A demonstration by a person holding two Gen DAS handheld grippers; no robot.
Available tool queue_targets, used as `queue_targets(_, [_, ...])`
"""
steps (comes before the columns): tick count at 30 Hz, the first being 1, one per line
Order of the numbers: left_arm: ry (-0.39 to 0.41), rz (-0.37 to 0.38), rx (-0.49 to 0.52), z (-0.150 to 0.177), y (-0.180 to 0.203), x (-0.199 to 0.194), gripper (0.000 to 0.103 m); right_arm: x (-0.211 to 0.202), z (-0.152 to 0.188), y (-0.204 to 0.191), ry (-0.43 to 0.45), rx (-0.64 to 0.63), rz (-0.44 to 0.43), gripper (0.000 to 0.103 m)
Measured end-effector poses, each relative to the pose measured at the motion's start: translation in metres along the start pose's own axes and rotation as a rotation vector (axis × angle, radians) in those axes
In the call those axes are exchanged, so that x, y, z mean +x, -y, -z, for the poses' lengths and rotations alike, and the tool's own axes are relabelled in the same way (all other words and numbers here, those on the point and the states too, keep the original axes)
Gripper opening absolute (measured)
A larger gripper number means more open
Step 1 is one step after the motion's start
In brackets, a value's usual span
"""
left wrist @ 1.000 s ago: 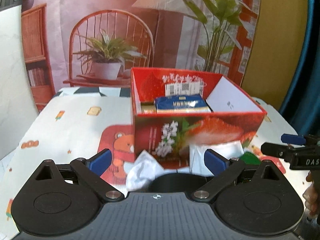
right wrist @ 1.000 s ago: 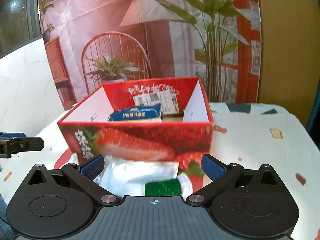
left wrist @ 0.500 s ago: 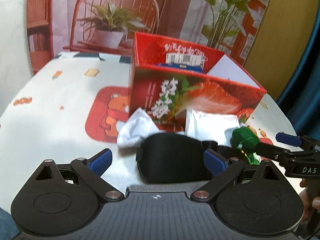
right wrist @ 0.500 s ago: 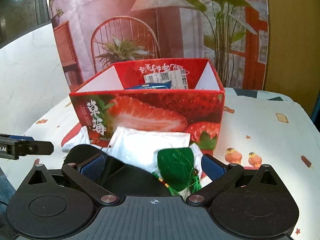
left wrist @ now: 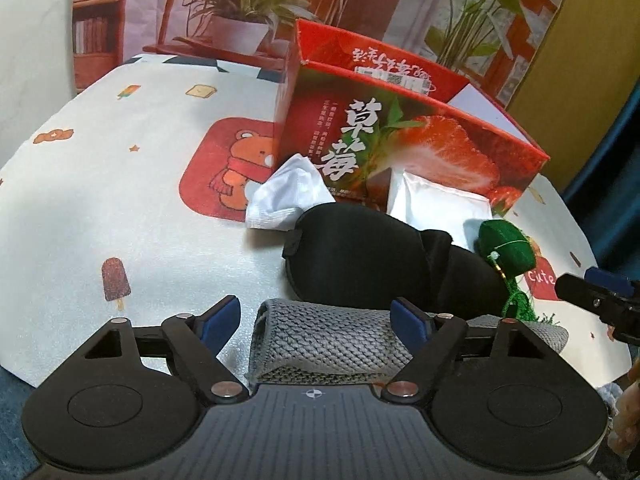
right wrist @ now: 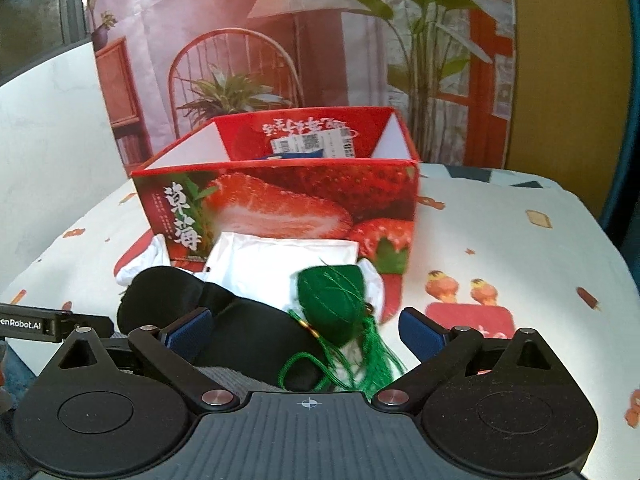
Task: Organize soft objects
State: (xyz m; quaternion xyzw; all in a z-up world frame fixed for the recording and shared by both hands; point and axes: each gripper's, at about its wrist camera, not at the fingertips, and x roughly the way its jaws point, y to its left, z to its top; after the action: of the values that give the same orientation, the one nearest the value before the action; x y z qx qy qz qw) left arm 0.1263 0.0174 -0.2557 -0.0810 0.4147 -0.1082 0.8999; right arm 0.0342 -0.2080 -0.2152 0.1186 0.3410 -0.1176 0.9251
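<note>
The soft pile lay against the front wall of the strawberry box point(left wrist: 400, 136), with bare patterned tablecloth point(left wrist: 120, 208) wide open to its left and near edge. The left gripper point(left wrist: 316, 318) stood with jaws apart around a folded grey knit cloth point(left wrist: 324, 344). The right gripper point(right wrist: 306, 330) gaped over a black eye mask point(right wrist: 248, 332) and green tasselled pouch point(right wrist: 332, 300); 2 white packets point(left wrist: 436, 208) leaned behind.

Box point(right wrist: 280, 196) contents mostly hidden

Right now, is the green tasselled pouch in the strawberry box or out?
Out: the green pouch lies on the black eye mask in front of the strawberry box.
</note>
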Motion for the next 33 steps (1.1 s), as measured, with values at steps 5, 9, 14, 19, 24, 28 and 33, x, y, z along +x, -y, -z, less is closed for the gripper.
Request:
queue_targets(5, [0.003, 0.013, -0.005, 0.004, -0.001, -0.005, 0.082, -0.015, 0.012, 0.007, -0.022, 0.018, 0.024, 0.088])
queue_targets(9, [-0.025, 0.021, -0.007, 0.012, -0.002, 0.001, 0.079, -0.025, 0.025, 0.008, -0.048, 0.034, 0.033, 0.086])
queue_targets(14, [-0.055, 0.035, -0.029, 0.015, -0.009, 0.010, 0.074, -0.022, 0.036, 0.013, -0.103, 0.075, 0.035, 0.082])
queue_targets(19, [-0.073, 0.041, -0.020, 0.018, -0.009, 0.019, 0.067, -0.015, 0.038, 0.012, -0.118, 0.072, 0.019, 0.079])
queue_targets(24, [-0.067, 0.033, 0.014, 0.018, -0.005, 0.021, 0.067, -0.008, 0.039, 0.012, -0.132, 0.077, 0.008, 0.079])
queue_targets(28, [-0.071, 0.046, 0.029, 0.019, -0.005, 0.022, 0.029, -0.005, 0.039, 0.014, -0.131, 0.084, 0.006, 0.078])
queue_targets(33, [-0.033, 0.006, -0.007, 0.016, -0.012, 0.016, 0.017, -0.008, 0.038, 0.014, -0.111, 0.075, 0.004, 0.076])
